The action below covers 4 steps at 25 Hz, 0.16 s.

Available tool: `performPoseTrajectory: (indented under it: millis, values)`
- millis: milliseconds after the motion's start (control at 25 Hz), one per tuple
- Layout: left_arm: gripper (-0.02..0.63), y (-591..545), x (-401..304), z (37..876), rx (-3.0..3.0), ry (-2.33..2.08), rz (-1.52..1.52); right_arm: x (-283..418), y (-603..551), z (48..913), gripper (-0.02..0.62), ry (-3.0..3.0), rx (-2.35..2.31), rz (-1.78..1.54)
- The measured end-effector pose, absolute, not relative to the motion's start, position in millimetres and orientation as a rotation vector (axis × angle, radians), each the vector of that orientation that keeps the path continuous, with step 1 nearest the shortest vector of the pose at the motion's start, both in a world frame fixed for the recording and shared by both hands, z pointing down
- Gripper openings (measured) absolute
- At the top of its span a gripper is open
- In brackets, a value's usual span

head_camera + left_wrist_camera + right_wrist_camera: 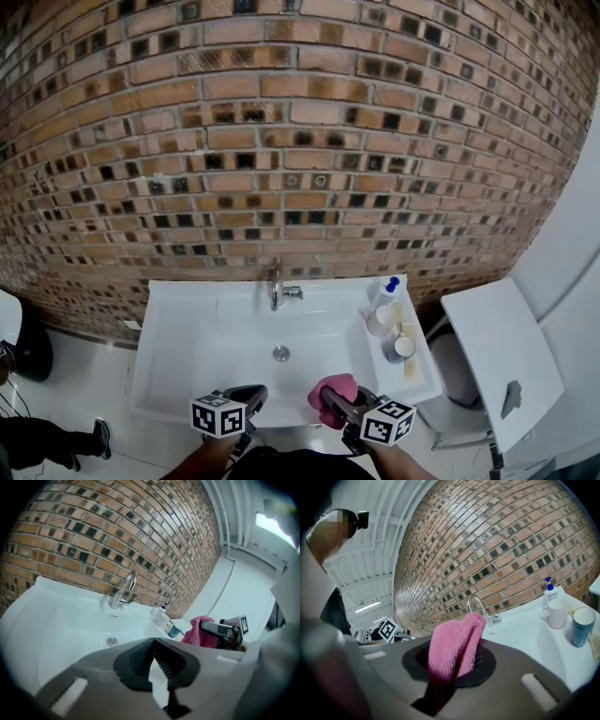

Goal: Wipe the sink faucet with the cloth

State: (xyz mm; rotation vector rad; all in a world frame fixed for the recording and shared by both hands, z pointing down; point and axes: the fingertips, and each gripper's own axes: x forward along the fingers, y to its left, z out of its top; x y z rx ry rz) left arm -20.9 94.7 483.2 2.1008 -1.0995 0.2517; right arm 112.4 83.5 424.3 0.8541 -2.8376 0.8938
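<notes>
A chrome faucet [276, 286] stands at the back of the white sink [178, 347], against the brick wall. It also shows in the left gripper view as a curved faucet [124, 589] and in the right gripper view as the faucet [480, 608]. My right gripper [336, 401] is shut on a pink cloth [331, 394] at the sink's front edge; the cloth [454, 646] stands up between its jaws. My left gripper [246, 398] is beside it at the front edge, jaws closed with nothing in them. The pink cloth [199, 632] is seen from the left gripper too.
On the sink's right ledge stand a white pump bottle [382, 305], a white cup [557, 612] and a blue-grey cup [398, 349]. A drain [281, 353] sits mid-basin. A white bin lid [497, 356] is at the right. A person's shoe [98, 439] is at lower left.
</notes>
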Motion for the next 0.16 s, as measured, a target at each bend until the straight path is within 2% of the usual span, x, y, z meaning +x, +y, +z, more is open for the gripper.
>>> performPoseTrajectory:
  millis: [160]
  values:
    - [0.004, 90.6, -15.2, 479.3, 2.11, -1.089, 0.259, 114.5, 80.9, 423.3, 0.063, -2.837, 0.853, 0.896]
